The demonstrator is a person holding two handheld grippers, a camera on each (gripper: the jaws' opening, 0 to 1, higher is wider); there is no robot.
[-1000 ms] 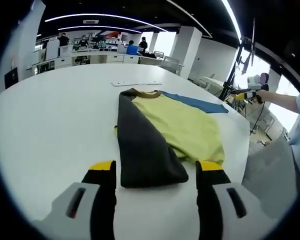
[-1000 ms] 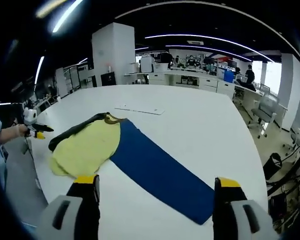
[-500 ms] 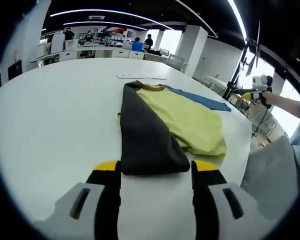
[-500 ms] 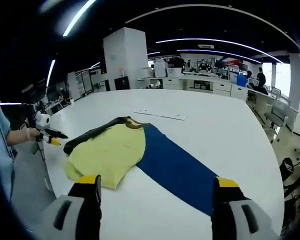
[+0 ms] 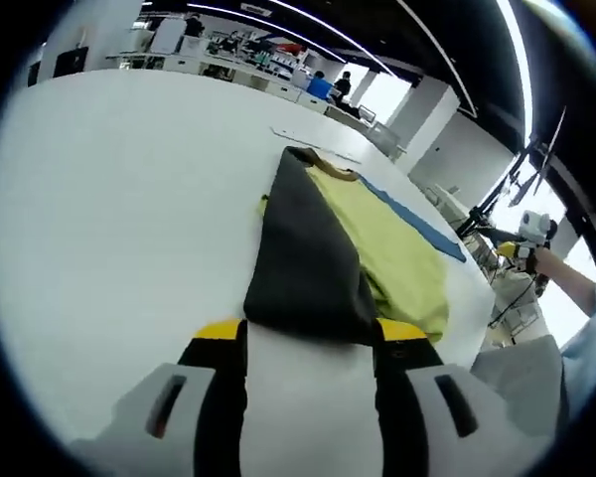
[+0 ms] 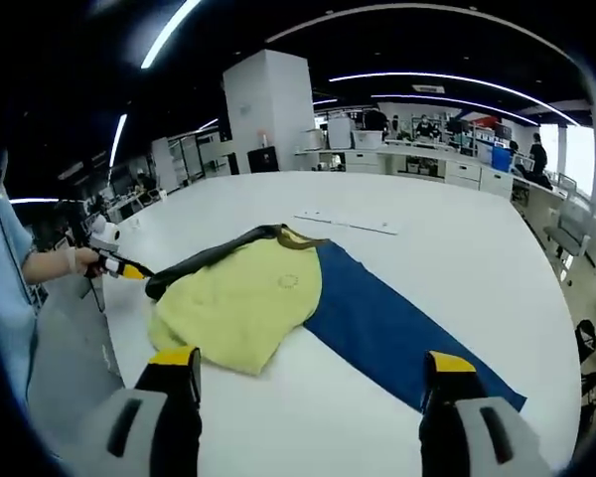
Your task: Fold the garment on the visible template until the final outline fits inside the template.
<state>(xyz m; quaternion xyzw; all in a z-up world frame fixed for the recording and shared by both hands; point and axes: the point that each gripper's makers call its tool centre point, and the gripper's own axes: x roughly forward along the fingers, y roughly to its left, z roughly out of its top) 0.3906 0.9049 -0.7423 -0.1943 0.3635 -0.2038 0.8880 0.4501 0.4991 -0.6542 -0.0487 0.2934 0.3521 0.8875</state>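
Observation:
A long-sleeved garment lies flat on the white table (image 5: pixel 109 199): yellow body (image 5: pixel 387 248), black sleeve (image 5: pixel 303 248), blue sleeve (image 5: pixel 417 221). My left gripper (image 5: pixel 311 333) is open, and the black sleeve's cuff end lies between its yellow-tipped jaws. In the right gripper view the yellow body (image 6: pixel 243 303) sits at centre, the blue sleeve (image 6: pixel 397 328) runs toward the right jaw, and the black sleeve (image 6: pixel 204 260) runs left to the left gripper (image 6: pixel 119 266). My right gripper (image 6: pixel 310 363) is open above bare table in front of the garment. The right gripper (image 5: pixel 521 248) also appears far right.
A thin white flat strip (image 6: pixel 343 224) lies on the table beyond the collar, also seen as the strip (image 5: pixel 313 144). The table edge runs close to the yellow hem. A person's hand (image 6: pixel 50 263) holds the left gripper. Desks and office chairs stand far behind.
The left gripper has moved forward and tilted, so the black cuff now lies between its jaws. The right view has swung closer to the garment, with the blue sleeve end nearer its right jaw.

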